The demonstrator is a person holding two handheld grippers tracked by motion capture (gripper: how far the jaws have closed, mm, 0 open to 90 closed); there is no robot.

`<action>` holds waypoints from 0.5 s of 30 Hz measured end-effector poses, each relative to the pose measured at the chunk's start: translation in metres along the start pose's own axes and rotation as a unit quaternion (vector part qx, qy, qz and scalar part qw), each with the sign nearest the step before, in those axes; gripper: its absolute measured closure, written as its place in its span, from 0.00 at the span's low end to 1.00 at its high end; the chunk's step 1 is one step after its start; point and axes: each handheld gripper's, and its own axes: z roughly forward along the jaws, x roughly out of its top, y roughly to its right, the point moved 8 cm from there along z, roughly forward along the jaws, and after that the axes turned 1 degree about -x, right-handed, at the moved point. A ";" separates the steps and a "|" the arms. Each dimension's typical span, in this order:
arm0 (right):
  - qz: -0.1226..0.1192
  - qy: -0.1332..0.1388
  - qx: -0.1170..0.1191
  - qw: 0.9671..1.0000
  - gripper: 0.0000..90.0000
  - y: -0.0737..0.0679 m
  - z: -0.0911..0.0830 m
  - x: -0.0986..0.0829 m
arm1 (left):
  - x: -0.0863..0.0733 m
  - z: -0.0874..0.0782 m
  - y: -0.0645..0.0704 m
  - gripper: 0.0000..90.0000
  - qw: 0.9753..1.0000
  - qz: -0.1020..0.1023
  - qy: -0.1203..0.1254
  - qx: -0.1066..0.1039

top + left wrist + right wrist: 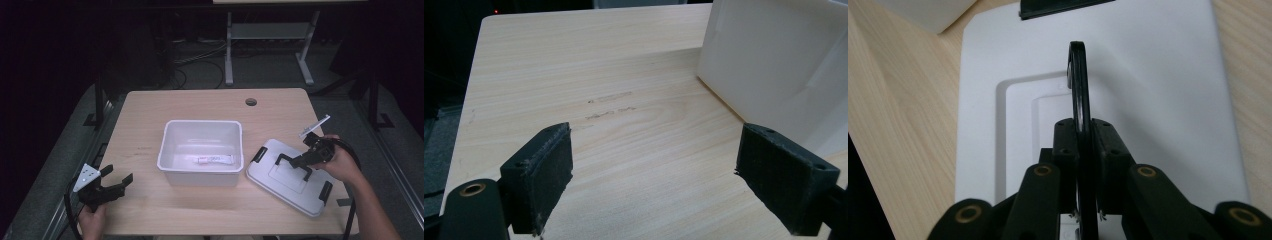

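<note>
Right gripper (1083,150): I am pinching the lid's black handle (1078,85) between the pressed-together jaws, holding it upright.
Lid (280,185): it is lying flat on the table (150,115), just beside the bin on its right, with black latches at its ends.
Left gripper (117,181): I am holding it with jaws spread wide, gripping nothing, over the table's near-left area, apart from the bin.
Bin (200,172): the white open bin is sitting mid-table.
Tube (215,160): it is lying inside the bin, near the front wall.
</note>
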 end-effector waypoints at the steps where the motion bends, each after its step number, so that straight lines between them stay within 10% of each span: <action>1: -0.002 0.000 0.000 1.000 0.92 0.000 0.000 0.000 | 0.000 0.000 0.000 0.16 1.000 0.000 0.000 0.000; 15: -0.023 -0.008 -0.013 1.000 0.94 -0.005 -0.008 -0.003 | 0.000 0.000 0.001 0.16 1.000 0.001 -0.002 0.000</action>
